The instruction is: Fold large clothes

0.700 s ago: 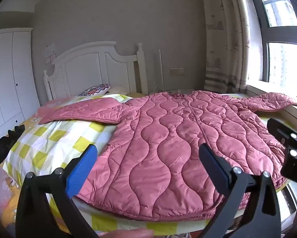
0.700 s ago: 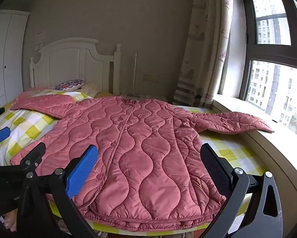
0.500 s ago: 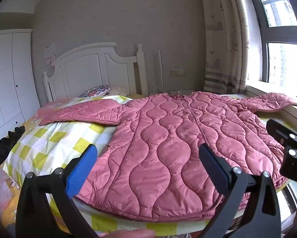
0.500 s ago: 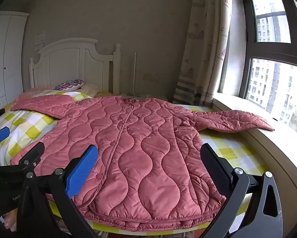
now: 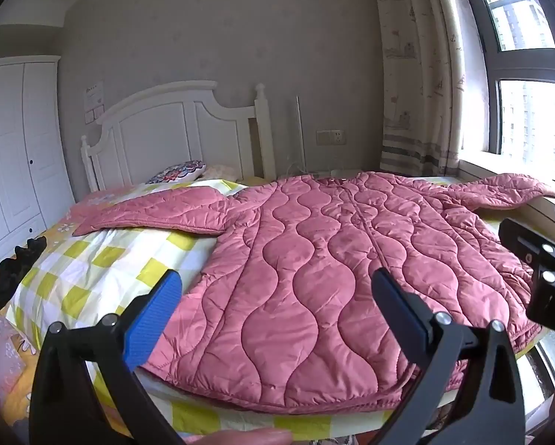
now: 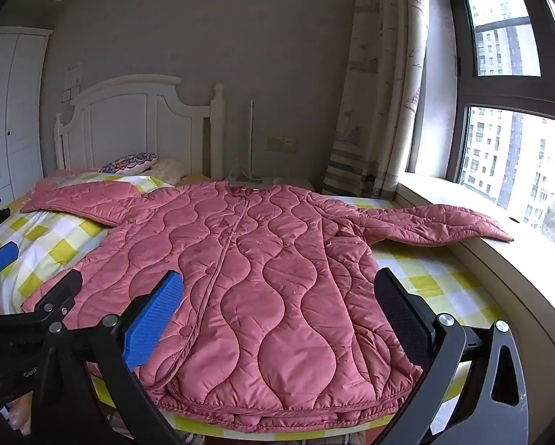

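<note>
1. Two grippers are in your hands, and almost nothing has changed in the last moment: both views show the same scene as just before, with only a very small drift of the cameras. EARLIER pictures and these match in the coat's position.
2. Your left gripper [image 5: 273, 309] has its fingers spread wide, with nothing between them; it hovers before the near edge of the bed.
3. Your right gripper [image 6: 277, 309] is spread wide too and holds nothing, at the same near edge.
4. The pink quilted padded coat [image 6: 248, 278] lies flat on the bed with the yellow and white checked sheet [image 5: 92, 263], its hem at the near edge and its collar toward the white wooden headboard [image 5: 166, 129].
5. One sleeve reaches toward the left edge of the bed; the other sleeve [image 6: 437, 226] rests across the right edge onto the cream window sill [image 6: 500, 259].
6. I judge that folding has not yet begun, so a sleeve is probably your first thing to take.
</note>
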A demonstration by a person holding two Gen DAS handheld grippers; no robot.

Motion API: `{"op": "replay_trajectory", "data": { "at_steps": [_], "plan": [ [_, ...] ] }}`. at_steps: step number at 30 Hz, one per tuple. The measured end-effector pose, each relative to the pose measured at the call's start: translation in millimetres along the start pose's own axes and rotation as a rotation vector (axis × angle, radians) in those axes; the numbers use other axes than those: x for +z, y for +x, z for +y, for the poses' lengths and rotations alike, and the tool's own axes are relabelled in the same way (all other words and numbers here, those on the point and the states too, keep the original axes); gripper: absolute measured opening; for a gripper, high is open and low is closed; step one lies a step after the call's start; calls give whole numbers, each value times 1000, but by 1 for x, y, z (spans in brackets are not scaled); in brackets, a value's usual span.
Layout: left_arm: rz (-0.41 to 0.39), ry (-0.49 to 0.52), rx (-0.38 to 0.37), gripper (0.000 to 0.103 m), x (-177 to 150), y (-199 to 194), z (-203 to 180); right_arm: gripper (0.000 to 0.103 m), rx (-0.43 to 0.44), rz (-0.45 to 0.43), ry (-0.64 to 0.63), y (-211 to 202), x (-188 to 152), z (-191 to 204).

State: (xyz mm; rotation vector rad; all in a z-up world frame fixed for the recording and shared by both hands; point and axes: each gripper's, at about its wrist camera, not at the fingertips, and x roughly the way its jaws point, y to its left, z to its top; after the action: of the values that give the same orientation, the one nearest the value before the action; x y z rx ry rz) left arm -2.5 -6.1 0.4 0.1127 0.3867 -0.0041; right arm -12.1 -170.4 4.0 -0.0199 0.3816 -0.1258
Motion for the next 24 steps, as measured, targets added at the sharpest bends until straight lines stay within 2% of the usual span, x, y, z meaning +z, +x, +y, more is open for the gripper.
{"op": "replay_trajectory", "data": {
  "at_steps": [24],
  "plan": [
    [10,5,-7,101,1,0,1,99,6,13,7,3,-1,-1]
  ]
}}
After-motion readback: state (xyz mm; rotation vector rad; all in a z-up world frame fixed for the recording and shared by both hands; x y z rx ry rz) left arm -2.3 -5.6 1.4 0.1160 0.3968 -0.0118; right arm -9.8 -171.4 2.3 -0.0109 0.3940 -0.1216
